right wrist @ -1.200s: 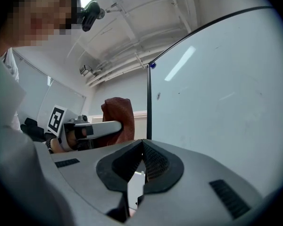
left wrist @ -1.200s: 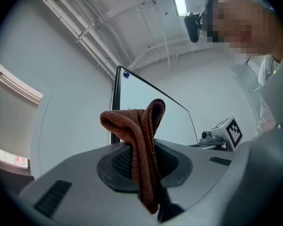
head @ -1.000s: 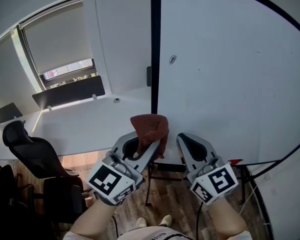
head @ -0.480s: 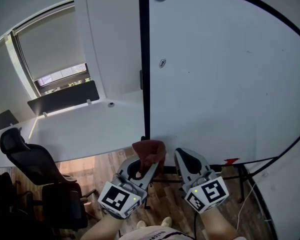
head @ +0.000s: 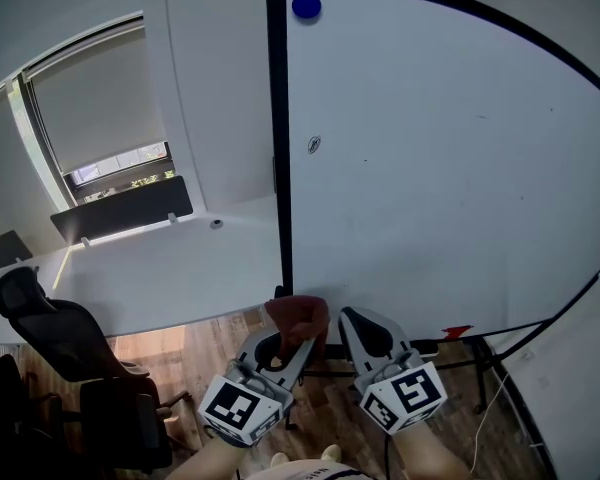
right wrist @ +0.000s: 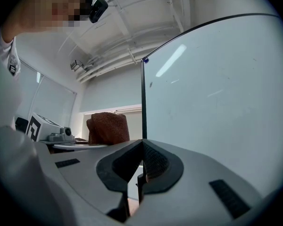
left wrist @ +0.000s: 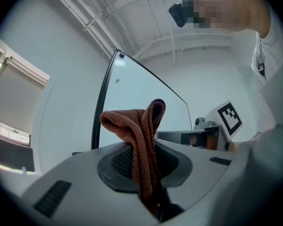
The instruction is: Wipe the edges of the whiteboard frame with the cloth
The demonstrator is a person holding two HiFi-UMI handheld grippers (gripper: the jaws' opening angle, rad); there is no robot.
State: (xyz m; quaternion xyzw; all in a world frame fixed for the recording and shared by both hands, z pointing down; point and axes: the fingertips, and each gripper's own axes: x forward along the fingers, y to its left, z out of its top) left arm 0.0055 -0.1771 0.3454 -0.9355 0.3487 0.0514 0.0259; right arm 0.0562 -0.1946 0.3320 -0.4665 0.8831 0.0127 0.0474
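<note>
A rust-brown knitted cloth [head: 298, 320] [left wrist: 142, 135] is pinched in my left gripper [head: 292, 336] [left wrist: 148, 173], which is shut on it; the folded top sticks up above the jaws. The cloth sits just below the lower left corner of the whiteboard's black frame [head: 278, 168] [left wrist: 100, 112] [right wrist: 143, 98]. My right gripper [head: 358, 330] [right wrist: 140, 161] is beside it to the right, jaws closed together with nothing between them, low in front of the white board [head: 450, 168]. From the right gripper view the cloth [right wrist: 108, 127] shows to the left of the frame edge.
A blue magnet [head: 306, 6] sits at the board's top left corner. The board's stand legs [head: 480, 353] and a cable [head: 500, 383] are on the wood floor. Black office chairs [head: 70, 358] stand at the left, beside a white wall [head: 160, 268] and a blinded window [head: 90, 108].
The view has tilted up, so the board's top corner now shows. Both grippers sit lower and closer to me in the picture; the cloth has dropped from the frame edge towards its bottom corner.
</note>
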